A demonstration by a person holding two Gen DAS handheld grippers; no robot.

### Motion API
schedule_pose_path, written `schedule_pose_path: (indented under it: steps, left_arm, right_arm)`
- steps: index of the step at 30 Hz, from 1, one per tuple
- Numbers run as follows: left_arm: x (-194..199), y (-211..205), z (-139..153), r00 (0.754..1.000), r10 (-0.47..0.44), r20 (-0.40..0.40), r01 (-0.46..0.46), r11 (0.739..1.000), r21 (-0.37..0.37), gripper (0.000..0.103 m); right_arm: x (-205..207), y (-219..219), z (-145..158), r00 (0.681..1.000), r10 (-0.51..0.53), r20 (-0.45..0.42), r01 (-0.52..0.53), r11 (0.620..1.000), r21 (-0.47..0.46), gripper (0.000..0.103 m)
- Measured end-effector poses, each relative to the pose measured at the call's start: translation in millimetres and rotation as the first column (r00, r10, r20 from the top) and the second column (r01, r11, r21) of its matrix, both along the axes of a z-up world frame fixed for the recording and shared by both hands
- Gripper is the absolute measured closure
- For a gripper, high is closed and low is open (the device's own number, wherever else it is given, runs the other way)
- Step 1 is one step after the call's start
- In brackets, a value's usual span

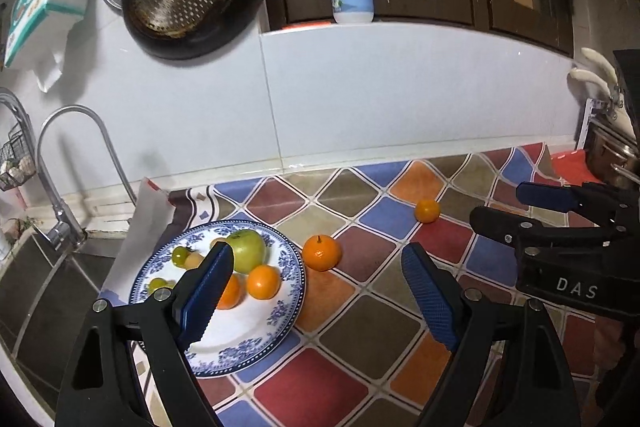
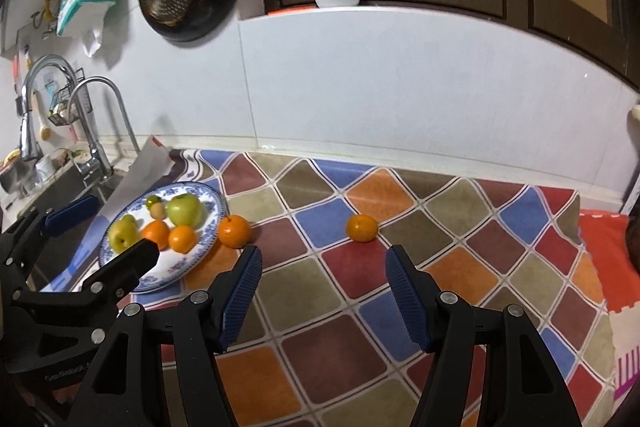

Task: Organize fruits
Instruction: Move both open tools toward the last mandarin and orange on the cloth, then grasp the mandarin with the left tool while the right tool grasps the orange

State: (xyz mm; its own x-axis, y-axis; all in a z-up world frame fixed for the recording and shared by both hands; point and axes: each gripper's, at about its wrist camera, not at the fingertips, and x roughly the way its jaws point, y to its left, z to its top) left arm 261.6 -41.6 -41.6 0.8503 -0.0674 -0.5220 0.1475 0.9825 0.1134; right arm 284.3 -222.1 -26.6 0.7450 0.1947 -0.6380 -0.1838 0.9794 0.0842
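Approach step: both grippers, left [image 1: 316, 291] and right [image 2: 320, 287], hang released and empty above the mat [image 2: 360, 347]. Two oranges lie off the plate [image 1: 256, 347]: one [image 1: 321, 253] beside its rim, one [image 2: 362, 227] well apart. Next move probably calls for straddling an orange, then clenching.

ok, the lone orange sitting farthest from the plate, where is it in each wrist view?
Left wrist: the lone orange is right of centre, on the checked mat, just left of the right gripper.
Right wrist: the lone orange is near centre, above the gap between that gripper's own fingers.
Shared landmark: the blue-and-white plate at left, with another orange just off its rim.
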Motion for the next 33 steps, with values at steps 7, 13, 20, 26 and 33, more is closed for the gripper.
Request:
schedule_pose_path:
  steps: [7,13,20,26,33]
  left_arm:
    - [32.8,-5.2,-21.7,0.998,-0.007,-0.067,0.007,1.0,0.002,0.025]
    - [60.4,-4.3,-37.6,0.993,-0.005,-0.12,0.003,1.0,-0.018,0.036]
    - [87.0,-3.5,-54.1,0.981,-0.016,-0.192,0.011,1.0,-0.028,0.046]
    - [106.3,-0.9,-68.7,0.965,-0.014,-0.261,0.004,0.999,-0.038,0.053]
    - [116.9,-5.9,-77.0,0.961,-0.011,-0.277,0.011,1.0,-0.003,0.055]
  right_arm:
    - [28.3,-3.4,-26.6,0.999,-0.001,-0.051,0.001,1.0,0.007,0.038]
    - [52.8,-6.2,-46.4,0.995,-0.004,-0.096,0.005,1.0,0.01,0.038]
    - [82.3,-12.5,-63.9,0.99,-0.016,-0.142,0.02,0.999,0.03,0.039]
    - [105.0,-12.9,-78.5,0.982,-0.025,-0.189,0.032,0.999,0.03,0.043]
    - [123.8,-11.5,-90.9,0.972,-0.037,-0.232,0.043,0.999,0.022,0.051]
